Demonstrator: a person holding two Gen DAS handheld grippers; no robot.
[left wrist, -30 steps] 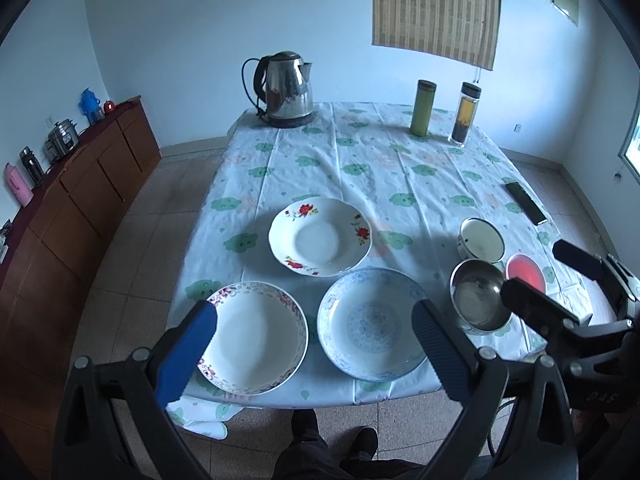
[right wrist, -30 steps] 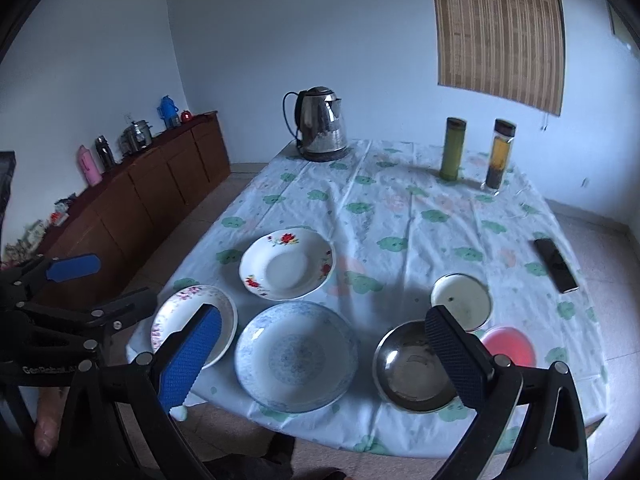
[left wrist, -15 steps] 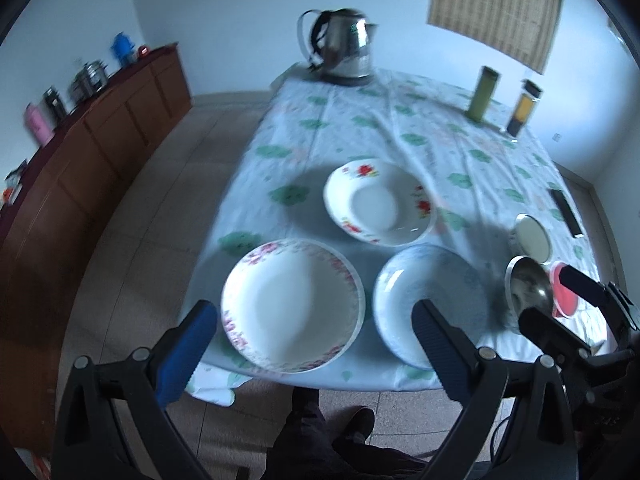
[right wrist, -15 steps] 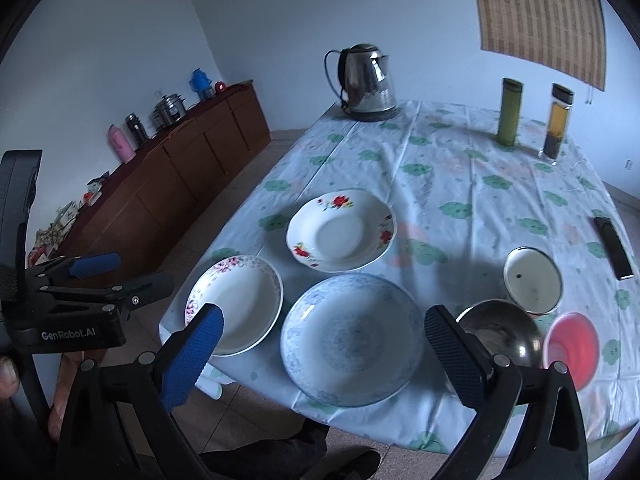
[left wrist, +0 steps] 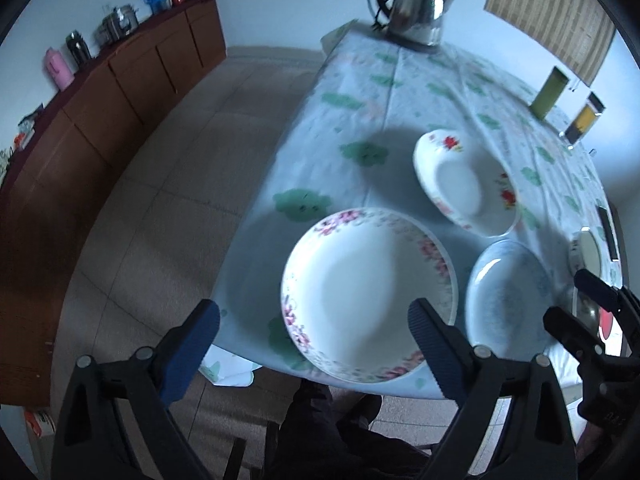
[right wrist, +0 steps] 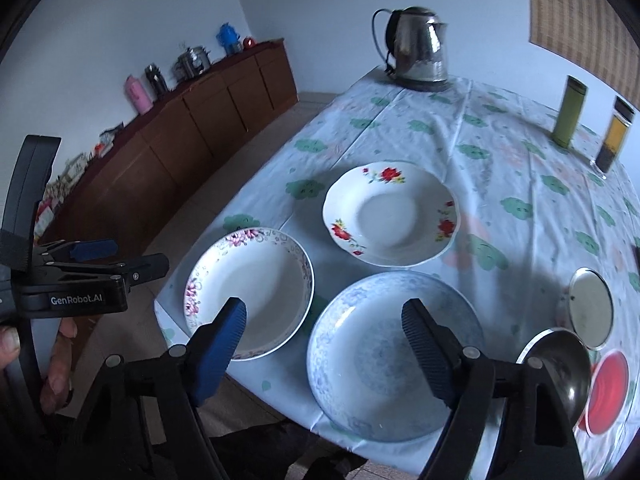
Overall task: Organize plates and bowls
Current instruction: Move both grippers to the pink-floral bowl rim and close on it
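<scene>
Three plates lie on the clothed table [right wrist: 500, 168]. A pink-flowered plate [left wrist: 368, 292] [right wrist: 250, 292] sits at the front left corner. A blue-patterned plate [left wrist: 508, 296] [right wrist: 396, 352] is to its right. A red-flowered plate [left wrist: 464, 182] [right wrist: 390, 214] lies behind them. A steel bowl [right wrist: 560, 372], a white bowl [right wrist: 591, 308] and a red bowl [right wrist: 606, 392] stand at the front right. My left gripper [left wrist: 314, 344] is open above the pink-flowered plate's near edge. My right gripper [right wrist: 324, 340] is open above the gap between the two front plates.
A steel kettle [right wrist: 418, 50] stands at the table's far end. A green bottle [right wrist: 568, 112] and a dark-lidded jar [right wrist: 614, 140] stand at the far right. A wooden sideboard [right wrist: 180, 128] with flasks runs along the left wall. A dark phone [left wrist: 608, 232] lies near the right edge.
Both grippers have moved left and lower toward the front plates. The pink-flowered plate now fills the middle of the left wrist view. Both stay open.
</scene>
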